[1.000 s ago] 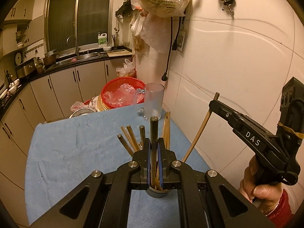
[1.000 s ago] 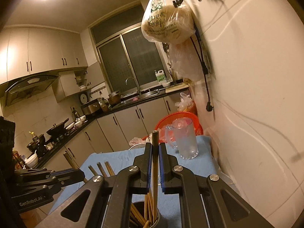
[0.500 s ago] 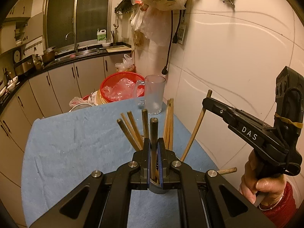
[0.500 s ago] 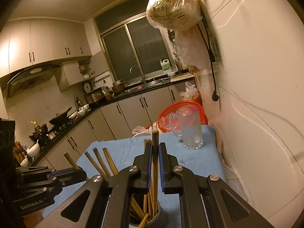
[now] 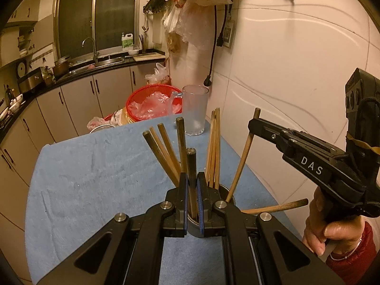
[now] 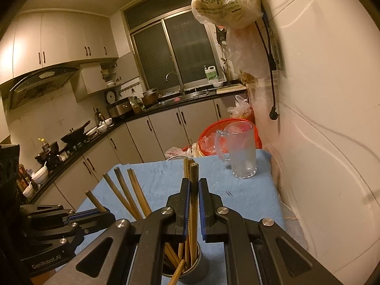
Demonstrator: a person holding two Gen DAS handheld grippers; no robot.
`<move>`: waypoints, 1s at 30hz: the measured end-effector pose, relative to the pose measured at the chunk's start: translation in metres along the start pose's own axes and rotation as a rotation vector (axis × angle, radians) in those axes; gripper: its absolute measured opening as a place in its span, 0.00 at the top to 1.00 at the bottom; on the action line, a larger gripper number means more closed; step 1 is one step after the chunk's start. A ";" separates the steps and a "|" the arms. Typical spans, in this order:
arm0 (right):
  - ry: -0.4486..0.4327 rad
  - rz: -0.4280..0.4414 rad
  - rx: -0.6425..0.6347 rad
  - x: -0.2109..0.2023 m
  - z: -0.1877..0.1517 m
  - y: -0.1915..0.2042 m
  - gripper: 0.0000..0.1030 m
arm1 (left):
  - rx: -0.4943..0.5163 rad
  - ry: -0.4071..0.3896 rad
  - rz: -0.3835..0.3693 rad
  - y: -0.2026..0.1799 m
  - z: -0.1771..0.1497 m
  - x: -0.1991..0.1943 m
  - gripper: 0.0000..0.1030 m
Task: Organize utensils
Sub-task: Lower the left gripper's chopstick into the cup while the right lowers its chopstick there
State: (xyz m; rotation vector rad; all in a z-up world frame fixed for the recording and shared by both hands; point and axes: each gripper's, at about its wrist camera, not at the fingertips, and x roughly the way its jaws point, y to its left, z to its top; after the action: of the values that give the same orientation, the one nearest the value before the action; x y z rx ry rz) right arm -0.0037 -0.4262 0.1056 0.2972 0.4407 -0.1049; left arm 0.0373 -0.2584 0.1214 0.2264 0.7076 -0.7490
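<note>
A metal cup (image 5: 228, 194) (image 6: 201, 266) holding several wooden chopsticks (image 5: 166, 152) stands on the blue cloth (image 5: 95, 178) right under both grippers. My left gripper (image 5: 192, 178) is shut on a dark chopstick (image 5: 191, 159) that stands upright, its lower end inside the cup. My right gripper (image 6: 194, 182) is shut on another chopstick (image 6: 193, 173) whose lower end also reaches into the cup. In the left wrist view the right gripper (image 5: 252, 124) comes in from the right, pinching a leaning chopstick (image 5: 243, 156). The left gripper (image 6: 104, 212) shows low at the left of the right wrist view.
A frosted glass mug (image 5: 194, 109) (image 6: 242, 152) stands at the cloth's far end by the white wall (image 5: 296, 71). Behind it is a red basket (image 5: 152, 104) with plastic bags. One chopstick (image 5: 275, 207) sticks out sideways to the right of the cup. Kitchen counters run along the left.
Both grippers have sunk with their chopsticks, whose lower ends now sit deeper in the cup. The right gripper has also rolled slightly.
</note>
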 end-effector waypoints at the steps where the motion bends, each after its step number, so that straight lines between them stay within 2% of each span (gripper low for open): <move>1: 0.003 0.001 -0.002 0.001 0.000 0.000 0.93 | 0.000 -0.001 -0.001 0.000 0.000 0.000 0.93; 22: 0.055 0.008 -0.016 0.011 -0.005 0.006 0.91 | -0.014 -0.004 0.001 0.004 -0.002 -0.004 0.92; 26: 0.046 0.001 -0.019 0.009 -0.003 0.005 0.91 | -0.019 -0.026 0.004 0.006 -0.003 -0.008 0.92; 30: 0.007 -0.029 -0.013 -0.010 0.006 0.005 0.91 | -0.032 -0.079 0.030 0.006 -0.006 -0.026 0.91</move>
State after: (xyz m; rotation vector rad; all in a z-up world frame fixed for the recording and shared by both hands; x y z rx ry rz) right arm -0.0098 -0.4225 0.1162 0.2783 0.4522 -0.1294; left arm 0.0254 -0.2374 0.1340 0.1773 0.6396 -0.7133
